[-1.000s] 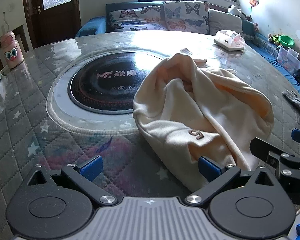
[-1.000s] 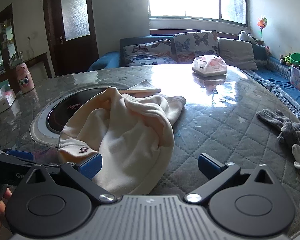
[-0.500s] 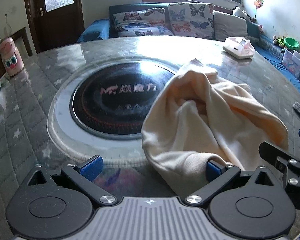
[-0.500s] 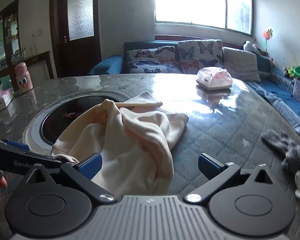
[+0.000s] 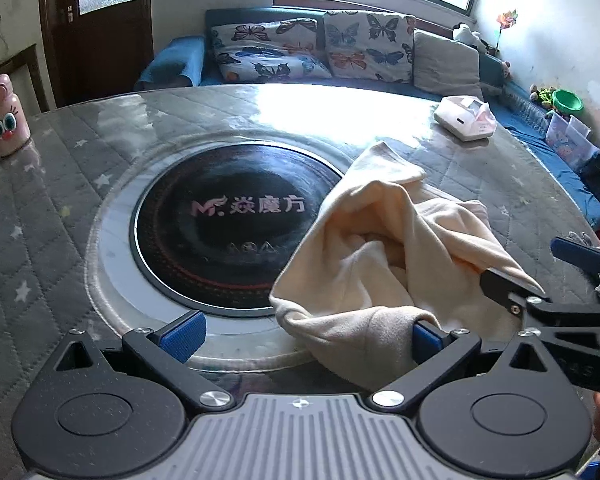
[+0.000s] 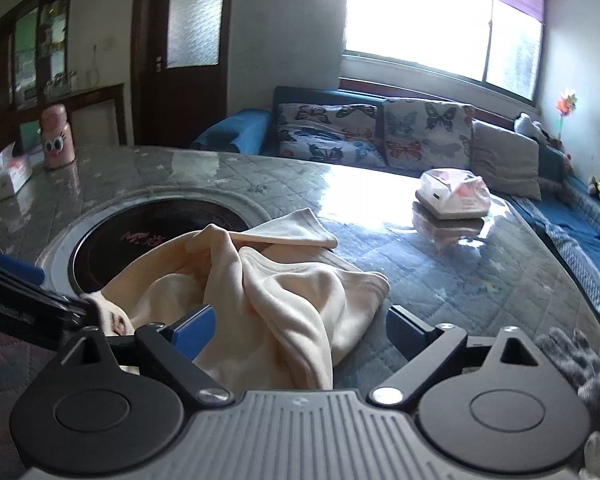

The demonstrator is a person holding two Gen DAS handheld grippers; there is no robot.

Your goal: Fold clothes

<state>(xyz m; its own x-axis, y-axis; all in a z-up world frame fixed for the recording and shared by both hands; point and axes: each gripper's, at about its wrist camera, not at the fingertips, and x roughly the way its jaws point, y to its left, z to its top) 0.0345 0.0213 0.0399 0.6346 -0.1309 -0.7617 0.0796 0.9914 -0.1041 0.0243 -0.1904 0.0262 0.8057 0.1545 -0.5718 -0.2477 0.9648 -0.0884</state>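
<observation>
A sofa (image 5: 308, 52) with butterfly cushions lines the wall under the window at twelve o'clock. The round quilted table (image 5: 52, 184) has a dark hob (image 5: 236, 228) at its centre. A cream garment (image 5: 384, 256) lies crumpled at the hob's three o'clock edge. The left gripper (image 5: 300, 336) and right gripper (image 6: 296, 328) both gape wide, holding nothing, cloth lying between their fingers. A tissue box (image 6: 452, 196) sits at one o'clock.

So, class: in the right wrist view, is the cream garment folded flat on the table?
No, the cream garment lies crumpled in loose folds.
</observation>
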